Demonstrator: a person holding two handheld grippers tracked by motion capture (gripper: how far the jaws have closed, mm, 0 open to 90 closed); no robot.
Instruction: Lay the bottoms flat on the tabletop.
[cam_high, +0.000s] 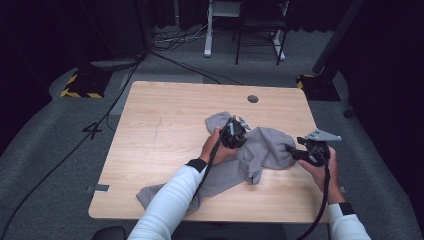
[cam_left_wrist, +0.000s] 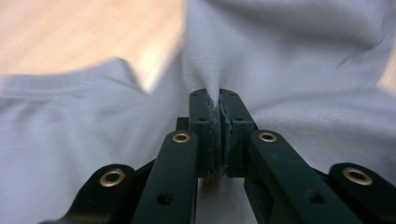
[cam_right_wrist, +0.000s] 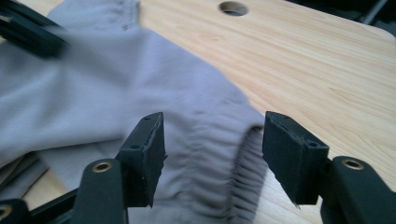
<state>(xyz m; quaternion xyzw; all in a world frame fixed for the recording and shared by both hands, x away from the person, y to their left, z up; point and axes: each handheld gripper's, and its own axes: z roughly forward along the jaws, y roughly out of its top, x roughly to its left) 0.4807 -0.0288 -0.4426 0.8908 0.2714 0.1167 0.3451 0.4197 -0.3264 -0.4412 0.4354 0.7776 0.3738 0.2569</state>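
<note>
Grey garment (cam_high: 260, 150) sits pinched in our left tongs (cam_left_wrist: 218, 105); our right tongs (cam_right_wrist: 212, 140) gape around its ribbed cuff, which may slip away unclamped.

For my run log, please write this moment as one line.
left tool: shut on grey garment | right tool: open, ribbed hem between jaws, not pressed | garment: crumpled on wooden table

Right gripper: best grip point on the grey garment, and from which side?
Take the grey garment at its ribbed elastic hem, which lies bunched between the open jaws of the right gripper. Come in from the table's right edge, level: the thick gathered band won't slip.
</note>
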